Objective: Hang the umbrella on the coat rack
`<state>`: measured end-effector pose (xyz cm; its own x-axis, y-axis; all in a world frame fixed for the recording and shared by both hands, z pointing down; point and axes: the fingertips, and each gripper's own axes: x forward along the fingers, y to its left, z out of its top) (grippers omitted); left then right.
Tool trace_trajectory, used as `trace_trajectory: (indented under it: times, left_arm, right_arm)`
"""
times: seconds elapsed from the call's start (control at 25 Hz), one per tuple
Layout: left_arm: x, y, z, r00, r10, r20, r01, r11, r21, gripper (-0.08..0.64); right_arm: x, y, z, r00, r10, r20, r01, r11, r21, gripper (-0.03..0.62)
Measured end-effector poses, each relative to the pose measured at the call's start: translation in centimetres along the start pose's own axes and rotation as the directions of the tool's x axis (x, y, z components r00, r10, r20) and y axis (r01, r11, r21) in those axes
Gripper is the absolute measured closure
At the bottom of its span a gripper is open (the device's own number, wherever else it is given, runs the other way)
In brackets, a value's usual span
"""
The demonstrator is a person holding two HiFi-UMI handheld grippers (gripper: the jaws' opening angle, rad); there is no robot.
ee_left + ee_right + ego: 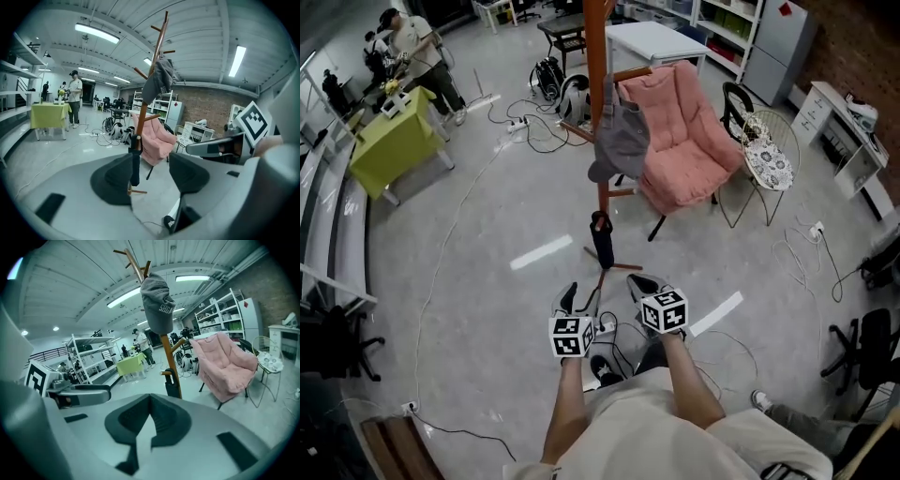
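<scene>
Umbrella [602, 242] is hanging low on rack [598, 94], probably light, slim and soft-sided, so gripping the stiff top handle is looking best. Left gripper [152, 174] jaws are standing open and empty, right gripper [150, 401] jaws are sitting closed and empty.

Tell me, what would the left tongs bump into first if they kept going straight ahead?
Probably the black umbrella hanging low on the coat rack; it shows between the open left tongs. They might just pass beside it to the floor.

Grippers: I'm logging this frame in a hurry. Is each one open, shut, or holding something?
Left gripper: open, nothing between its jaws.
Right gripper: shut, holding nothing.
</scene>
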<state>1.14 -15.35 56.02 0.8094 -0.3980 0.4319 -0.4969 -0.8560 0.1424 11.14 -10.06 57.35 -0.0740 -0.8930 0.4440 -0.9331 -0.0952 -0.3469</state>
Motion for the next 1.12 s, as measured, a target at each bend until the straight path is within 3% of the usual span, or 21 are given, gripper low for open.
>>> trace_trajectory:
  times: [0.88,0.96,1.12]
  left_arm:
    - [-0.4,2.9,1.6,0.996,-0.062,0.060,0.059,0.997,0.054,0.405]
    - [-0.3,3.0,1.7,0.996,-0.060,0.064,0.056,0.997,0.052,0.427]
    - [-0.3,3.2,1.8,0.996,-0.053,0.071,0.050,0.998,0.041,0.539]
  right_arm:
    - [2.0,1.3,-0.4,0.999,-0.041,0.004,0.042,0.999,-0.009,0.588]
    - [2.0,1.1,-0.4,0.999,-0.047,0.005,0.047,0.999,-0.006,0.588]
    - [1.9,1.0,-0.4,0.998,-0.055,0.007,0.055,0.998,0.000,0.588]
